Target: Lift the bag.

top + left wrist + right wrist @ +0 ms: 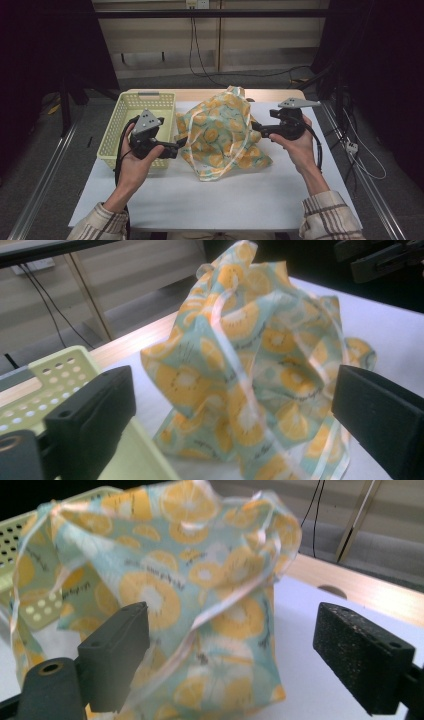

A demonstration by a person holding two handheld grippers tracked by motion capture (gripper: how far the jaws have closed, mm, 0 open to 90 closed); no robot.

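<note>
Both hand-held grippers flank the fabric bag (223,132) in the high view: my left hand-held gripper (178,146) at its left edge beside the pale green perforated basket (131,111), my right hand-held gripper (255,127) at its right, on the white worktop (250,195). In the left gripper view the jaws stand wide, nothing between them, the crumpled bag (255,370) ahead. In the right gripper view the jaws gape too, thin orange-print cloth (190,605) slumped between them, unpinched. I judge this the approach; next I must close on a hem.
</note>
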